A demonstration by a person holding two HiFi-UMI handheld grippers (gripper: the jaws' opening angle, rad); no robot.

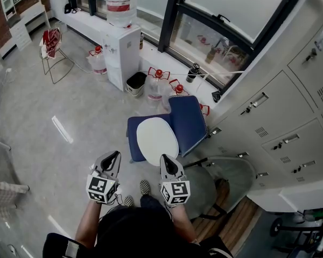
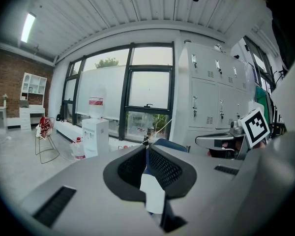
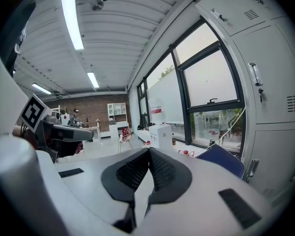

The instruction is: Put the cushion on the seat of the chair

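Holding my tongs side by side, I have the left gripper (image 1: 114,155) and the right gripper (image 1: 165,158) each pinched fully together, gripping nothing. The white oval cushion (image 1: 157,140) lies flat on the seat of the blue chair (image 1: 189,120), at twelve o'clock just past my jaw tips. A water dispenser (image 1: 122,52) stands at eleven o'clock, grey lockers (image 1: 280,117) at two o'clock.

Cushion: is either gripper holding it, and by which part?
Neither. The cushion lies on the chair seat; the left gripper and right gripper are both shut on nothing.
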